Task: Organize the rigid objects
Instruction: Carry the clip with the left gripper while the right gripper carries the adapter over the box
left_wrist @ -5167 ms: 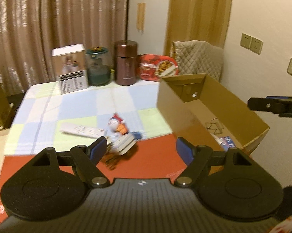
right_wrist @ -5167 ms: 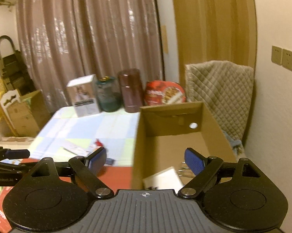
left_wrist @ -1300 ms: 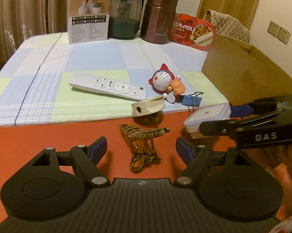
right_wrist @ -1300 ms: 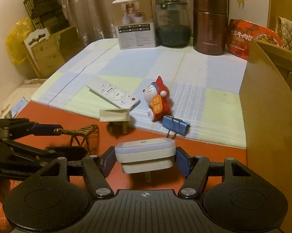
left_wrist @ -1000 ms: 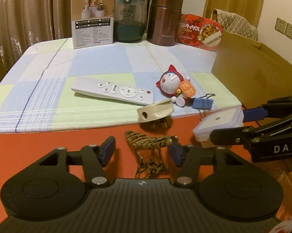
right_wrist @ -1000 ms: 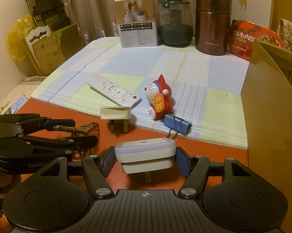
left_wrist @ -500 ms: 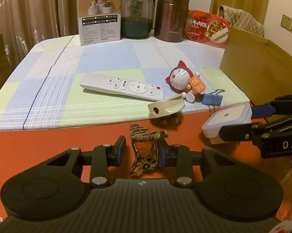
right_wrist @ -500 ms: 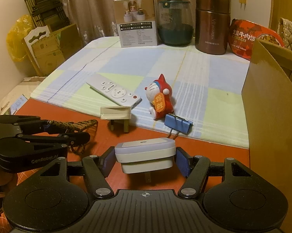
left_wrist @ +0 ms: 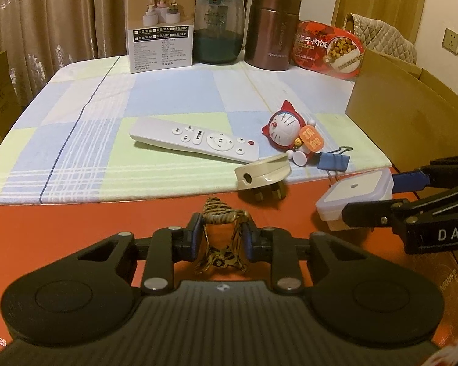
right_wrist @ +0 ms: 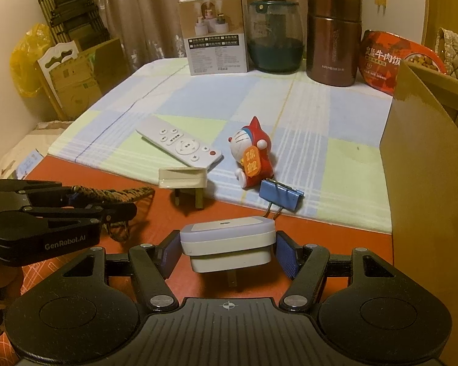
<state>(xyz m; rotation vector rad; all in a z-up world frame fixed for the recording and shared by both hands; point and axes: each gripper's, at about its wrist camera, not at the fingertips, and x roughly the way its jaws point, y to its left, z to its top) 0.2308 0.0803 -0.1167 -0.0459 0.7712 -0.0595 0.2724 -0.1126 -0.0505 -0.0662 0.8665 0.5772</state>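
Note:
My left gripper (left_wrist: 221, 239) is shut on a tiger-striped hair claw clip (left_wrist: 221, 218) above the red mat; the clip also shows in the right wrist view (right_wrist: 113, 195). My right gripper (right_wrist: 227, 254) is shut on a white square night-light plug (right_wrist: 227, 241), held just above the mat; it also shows in the left wrist view (left_wrist: 355, 193). On the table lie a white remote (left_wrist: 194, 140), a Doraemon figure (left_wrist: 288, 129), a blue binder clip (left_wrist: 334, 161) and a beige plug (left_wrist: 262, 175). An open cardboard box (left_wrist: 412, 113) stands at the right.
At the table's far edge stand a product box (left_wrist: 160, 21), a green glass jar (left_wrist: 218, 27), a brown canister (left_wrist: 274, 27) and a red food bowl (left_wrist: 328, 48). Cardboard and a yellow bag (right_wrist: 24, 61) sit on the floor to the left.
My left gripper has closed on the hair claw clip and lifted it off the mat. My right gripper keeps holding the night-light plug, nearly still.

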